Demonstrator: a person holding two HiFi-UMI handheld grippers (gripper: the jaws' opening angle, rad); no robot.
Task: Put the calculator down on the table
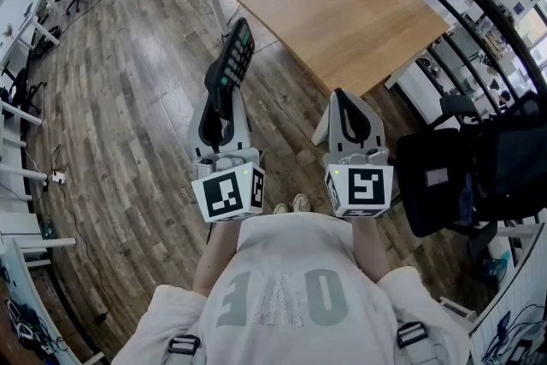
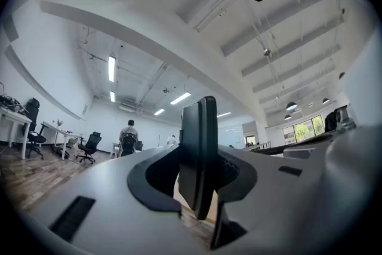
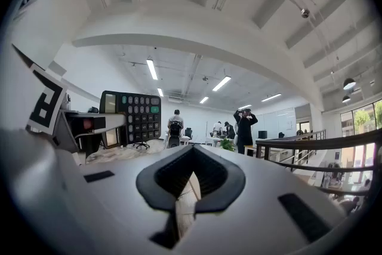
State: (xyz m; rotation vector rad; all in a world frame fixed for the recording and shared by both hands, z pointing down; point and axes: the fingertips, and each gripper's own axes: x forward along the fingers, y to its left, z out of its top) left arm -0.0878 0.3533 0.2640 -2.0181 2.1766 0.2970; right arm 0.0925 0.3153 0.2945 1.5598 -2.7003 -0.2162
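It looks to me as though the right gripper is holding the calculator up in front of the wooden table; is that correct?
Not quite: it is the left gripper that holds the calculator up in front of the wooden table, its jaws clamped on it, as the left gripper view shows. The right gripper is empty.

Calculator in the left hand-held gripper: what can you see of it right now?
The calculator is a slim black slab, plastic by its look, with rows of grey keys, a few green ones and a display. The left hand-held gripper clamps its lower end edge-on between the jaws; the rest sticks out forward, tilted upward, over the wood floor, short of the table. Nothing else touches it.
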